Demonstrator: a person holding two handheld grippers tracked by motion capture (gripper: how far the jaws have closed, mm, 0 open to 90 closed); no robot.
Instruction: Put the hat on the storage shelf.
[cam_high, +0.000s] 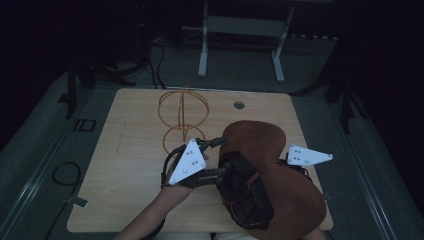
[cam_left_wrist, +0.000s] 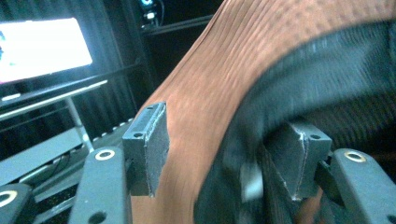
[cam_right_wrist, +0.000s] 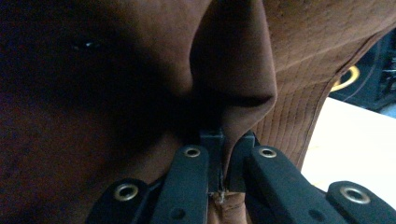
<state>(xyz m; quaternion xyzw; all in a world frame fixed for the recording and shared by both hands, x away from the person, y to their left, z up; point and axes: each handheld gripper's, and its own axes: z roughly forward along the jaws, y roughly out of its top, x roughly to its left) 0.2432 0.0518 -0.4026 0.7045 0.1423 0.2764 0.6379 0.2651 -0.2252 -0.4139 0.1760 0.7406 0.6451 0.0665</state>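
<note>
A brown wide-brimmed hat (cam_high: 265, 150) with a dark lining is held up over the near right part of the wooden table (cam_high: 130, 165). My left gripper (cam_high: 222, 157) is at the hat's left edge. It stands open, with the ribbed brim (cam_left_wrist: 210, 93) running between its two wide-apart pads (cam_left_wrist: 149, 149). My right gripper (cam_right_wrist: 224, 158) is shut on a fold of the hat's brown cloth (cam_right_wrist: 233, 70). In the high view its grey plate (cam_high: 307, 156) sticks out to the right of the hat. A gold wire stand (cam_high: 183, 117) rises upright on the table beyond the left gripper.
A round cable hole (cam_high: 239, 105) sits near the table's far edge. A grey desk frame (cam_high: 240, 45) stands on the floor behind. A black cable (cam_high: 65, 175) loops on the floor at the left. A lit screen (cam_left_wrist: 42, 49) glows in the left gripper view.
</note>
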